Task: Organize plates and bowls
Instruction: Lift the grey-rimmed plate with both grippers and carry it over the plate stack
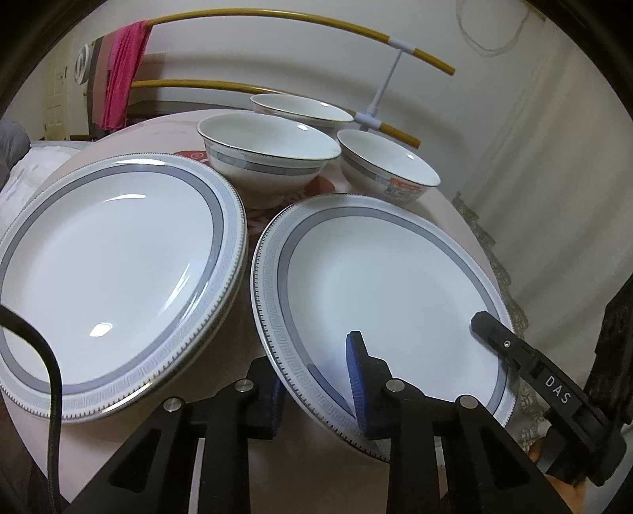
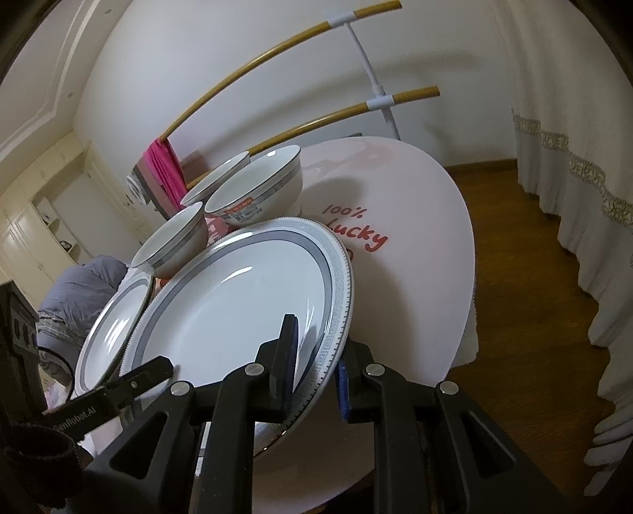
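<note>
Two white plates with grey patterned rims lie on a round pink table (image 2: 415, 276). In the left wrist view the left plate (image 1: 110, 284) is untouched. My left gripper (image 1: 316, 379) straddles the near rim of the right plate (image 1: 387, 300), one finger above and one below, with a gap between pads and plate. My right gripper (image 2: 314, 367) straddles the same plate (image 2: 237, 316) at its right rim; its fingers (image 1: 494, 332) show in the left wrist view. Three white bowls (image 1: 269, 158) (image 1: 387, 166) (image 1: 300, 108) stand behind the plates.
A clothes rack with yellow bars (image 1: 277, 23) and a pink cloth (image 1: 122, 87) stands behind the table. A lace-trimmed curtain (image 2: 573, 178) hangs on the right over wooden floor (image 2: 514, 276). The table's right part bears red lettering (image 2: 356, 229).
</note>
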`<action>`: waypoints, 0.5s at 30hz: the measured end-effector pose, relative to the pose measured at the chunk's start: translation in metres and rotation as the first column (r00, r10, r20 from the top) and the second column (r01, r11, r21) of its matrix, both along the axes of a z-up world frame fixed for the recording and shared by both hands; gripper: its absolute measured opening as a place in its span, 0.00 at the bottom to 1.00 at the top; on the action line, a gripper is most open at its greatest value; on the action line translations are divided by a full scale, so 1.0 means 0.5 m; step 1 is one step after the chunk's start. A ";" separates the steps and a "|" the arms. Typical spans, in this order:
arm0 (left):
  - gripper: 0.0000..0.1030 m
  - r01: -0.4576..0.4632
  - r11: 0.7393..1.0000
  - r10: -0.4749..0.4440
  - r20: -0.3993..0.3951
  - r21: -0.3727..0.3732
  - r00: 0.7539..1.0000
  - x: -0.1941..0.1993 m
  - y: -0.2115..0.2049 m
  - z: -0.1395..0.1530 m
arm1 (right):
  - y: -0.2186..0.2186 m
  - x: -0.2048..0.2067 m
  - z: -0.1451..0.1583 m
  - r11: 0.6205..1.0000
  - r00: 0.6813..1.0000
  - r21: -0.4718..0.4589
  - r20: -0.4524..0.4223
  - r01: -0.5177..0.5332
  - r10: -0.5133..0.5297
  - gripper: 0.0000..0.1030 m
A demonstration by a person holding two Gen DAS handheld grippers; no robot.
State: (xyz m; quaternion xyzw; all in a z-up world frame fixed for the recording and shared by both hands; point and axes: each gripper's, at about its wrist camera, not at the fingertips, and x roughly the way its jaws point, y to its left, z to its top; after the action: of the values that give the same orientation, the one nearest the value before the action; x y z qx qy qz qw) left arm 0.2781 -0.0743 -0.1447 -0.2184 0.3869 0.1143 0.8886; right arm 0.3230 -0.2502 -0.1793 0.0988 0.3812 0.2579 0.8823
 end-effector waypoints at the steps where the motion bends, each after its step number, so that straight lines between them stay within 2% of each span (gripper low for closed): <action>1: 0.23 0.007 1.000 -0.007 -0.003 -0.003 1.000 -0.002 -0.001 0.002 | -0.003 -0.003 0.000 1.000 1.000 0.002 0.001 0.002 -0.002 0.16; 10: 0.21 0.078 0.997 -0.077 0.020 -0.028 0.997 -0.032 -0.006 0.023 | -0.024 -0.034 0.005 0.999 0.999 0.013 -0.005 0.033 -0.033 0.17; 15: 0.21 0.087 0.996 -0.086 0.021 -0.029 0.996 -0.055 0.004 0.032 | -0.026 -0.054 0.014 0.999 0.999 0.020 0.004 0.042 -0.042 0.17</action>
State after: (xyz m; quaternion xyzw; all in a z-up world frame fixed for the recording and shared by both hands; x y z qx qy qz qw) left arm 0.2508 -0.0723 -0.1286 -0.2157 0.3888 0.0679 0.8931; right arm 0.2959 -0.2634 -0.1725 0.1148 0.3746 0.2434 0.8873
